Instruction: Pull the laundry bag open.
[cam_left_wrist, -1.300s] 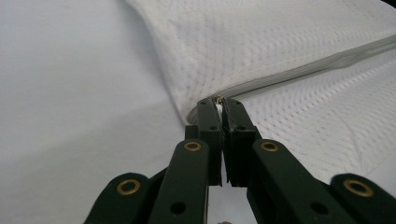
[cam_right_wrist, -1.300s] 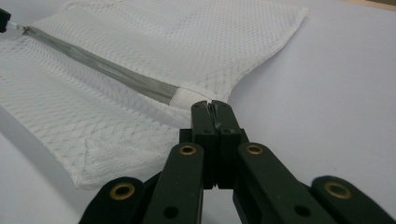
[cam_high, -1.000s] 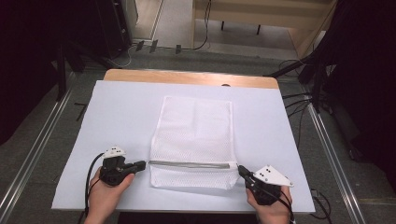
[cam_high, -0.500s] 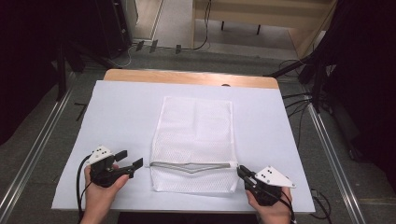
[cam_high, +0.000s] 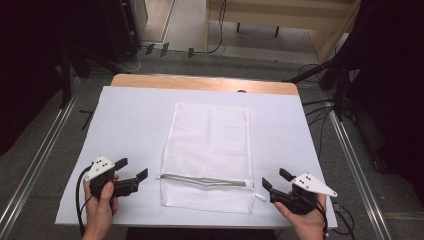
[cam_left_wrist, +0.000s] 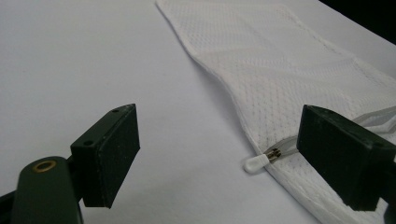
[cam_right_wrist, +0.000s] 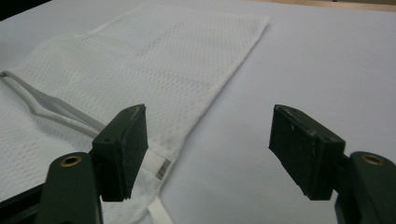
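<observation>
Mesh bag (cam_high: 210, 155) flat on table (cam_high: 130, 120), contents indiscernible; left gripper (cam_high: 134, 173), right gripper (cam_high: 274, 180) just opened wide, empty.

both tools (cam_high: 134, 170) (cam_high: 272, 181) opened, bag zipper (cam_high: 205, 180) released

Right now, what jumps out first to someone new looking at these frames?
A white mesh bag lies flat mid-sheet on the pale cover of the table, its zipper running across the near end. The left gripper and the right gripper flank that zipper, apart from the bag; their jaws have just been opening, nothing between them.
</observation>
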